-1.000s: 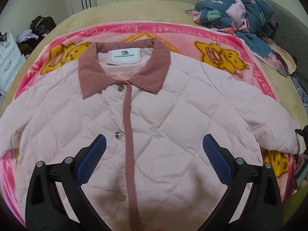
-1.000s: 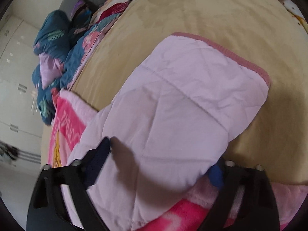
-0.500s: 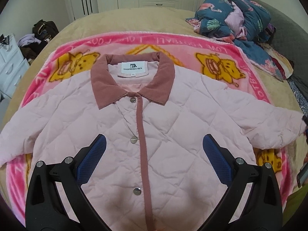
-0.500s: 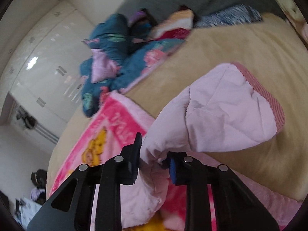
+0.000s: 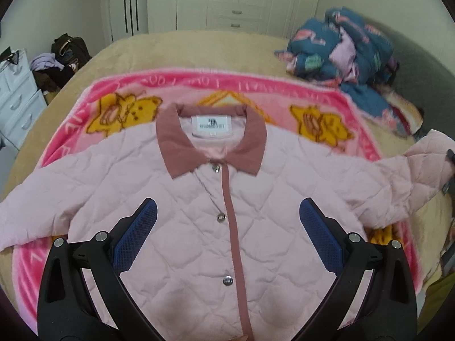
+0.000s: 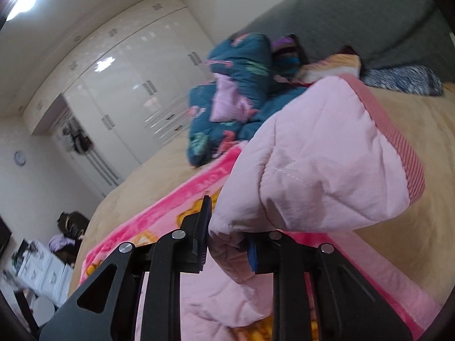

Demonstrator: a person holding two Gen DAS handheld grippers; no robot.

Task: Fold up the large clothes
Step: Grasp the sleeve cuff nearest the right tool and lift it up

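So in the last second the right tongs (image 6: 227, 241) went from sitting spread over the sleeve while it lay flat to pinching it, and now that sleeve (image 6: 321, 170) of the pale pink quilted jacket with the dusty-rose corduroy collar (image 5: 227, 213) is lifted clear of the bed, cuff end with its striped rose trim (image 6: 392, 142) hanging up in the air toward the headboard side. To me that reads as the first fold getting started: sleeve in hand, ready to be carried across the chest. The left tongs (image 5: 227, 233) have backed off a bit compared to before, so more of the jacket shows; they're wide apart, holding nothing, hovering over the lower front near the snap buttons. The jacket itself lies face up, buttoned, on the bright pink fleece blanket with yellow bear prints (image 5: 119, 108), which is spread on the tan bed (image 5: 199, 45). Its long axis runs from the hem at the near edge of the bed to the collar (image 5: 212, 142), which points at the far edge, toward the white wardrobe. The other sleeve lies flat out toward the bed's left edge.
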